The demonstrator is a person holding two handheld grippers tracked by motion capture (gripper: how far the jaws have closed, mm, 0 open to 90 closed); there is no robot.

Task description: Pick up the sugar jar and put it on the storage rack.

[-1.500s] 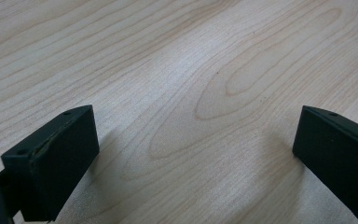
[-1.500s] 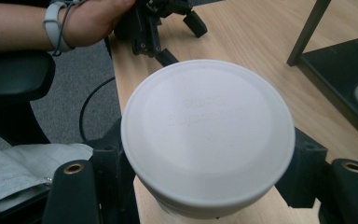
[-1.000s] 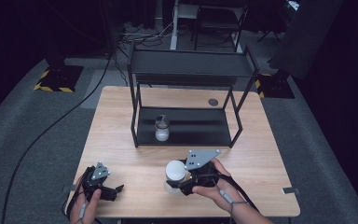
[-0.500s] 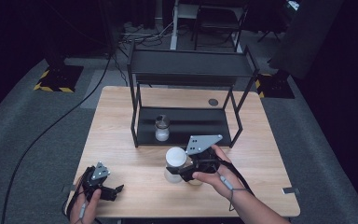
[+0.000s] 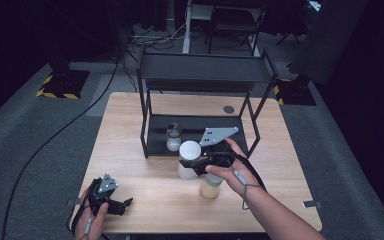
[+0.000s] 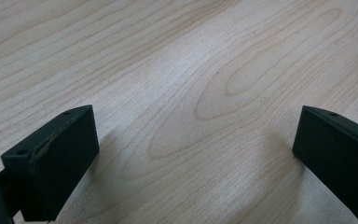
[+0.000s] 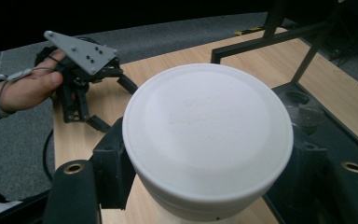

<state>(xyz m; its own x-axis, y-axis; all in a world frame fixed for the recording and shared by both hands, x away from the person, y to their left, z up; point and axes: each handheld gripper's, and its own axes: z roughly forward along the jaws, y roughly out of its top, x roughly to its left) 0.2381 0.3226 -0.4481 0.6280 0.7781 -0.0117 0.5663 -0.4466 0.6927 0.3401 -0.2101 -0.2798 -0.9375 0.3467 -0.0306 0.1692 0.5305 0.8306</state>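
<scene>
A: R gripper (image 5: 196, 162)?
B: Clamped on white-lidded jar (image 5: 189, 159), just in front of black rack (image 5: 205, 75). Lid close up in right gripper view.
A: L gripper (image 5: 111, 200)?
B: Jaws wide apart, nothing between, low over table (image 5: 145, 190) near front-left corner.
A: Else?
B: Tan-filled jar (image 5: 210, 186) under R hand (image 5: 227, 167); small jar (image 5: 174, 137) on rack's lower shelf.

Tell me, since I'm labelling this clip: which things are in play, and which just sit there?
In play: white-lidded jar held by right gripper; black shelf rack, probably its destination.
Lying about: small jar on the rack; tan-filled jar; idle left gripper.
</scene>
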